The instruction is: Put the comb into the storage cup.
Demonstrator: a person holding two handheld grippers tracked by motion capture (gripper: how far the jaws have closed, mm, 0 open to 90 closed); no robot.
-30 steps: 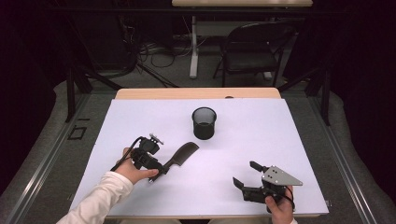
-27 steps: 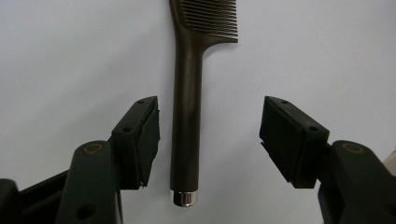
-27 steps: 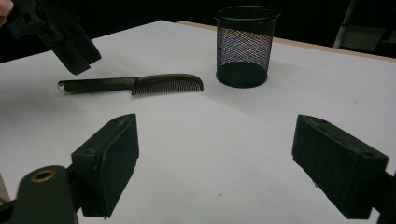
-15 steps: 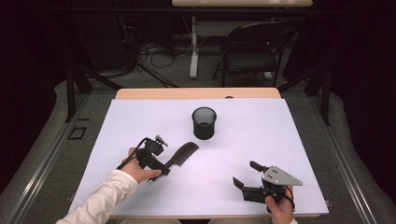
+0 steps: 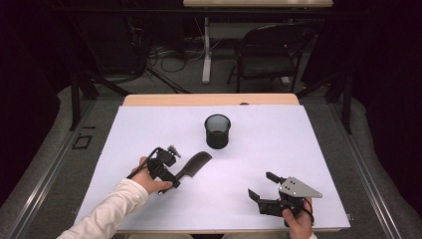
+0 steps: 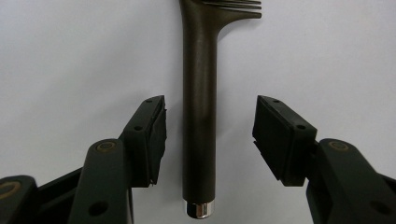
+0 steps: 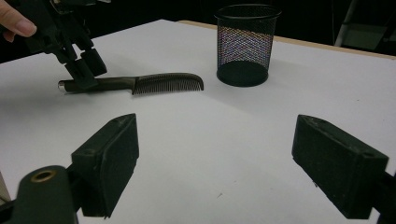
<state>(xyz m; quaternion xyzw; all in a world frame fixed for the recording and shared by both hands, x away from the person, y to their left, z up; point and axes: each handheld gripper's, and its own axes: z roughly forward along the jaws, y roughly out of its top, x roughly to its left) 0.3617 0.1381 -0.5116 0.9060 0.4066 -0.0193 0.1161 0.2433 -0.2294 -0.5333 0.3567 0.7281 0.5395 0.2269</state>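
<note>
A dark comb (image 5: 197, 161) lies flat on the white table, left of the middle. My left gripper (image 5: 173, 180) is lowered over its handle. In the left gripper view the handle (image 6: 200, 116) runs between the two pads, with a gap on each side. The jaws have just been closing, but the pads do not touch the handle. In the right gripper view the comb (image 7: 154, 83) and the left gripper (image 7: 81, 70) show at the far left. My right gripper (image 5: 260, 184) rests near the front right edge, open with nothing between its fingers (image 7: 116, 140).
A black mesh cup (image 5: 217, 131) stands upright behind the comb, near the table's middle; it is also at the top of the right gripper view (image 7: 246, 44). The white tabletop (image 5: 308, 149) spreads out to the right. A folding chair (image 5: 271, 55) stands beyond the far edge.
The left gripper's jaws have narrowed around the comb's handle, and the hand has shifted slightly. The comb, cup and right gripper have not moved.
</note>
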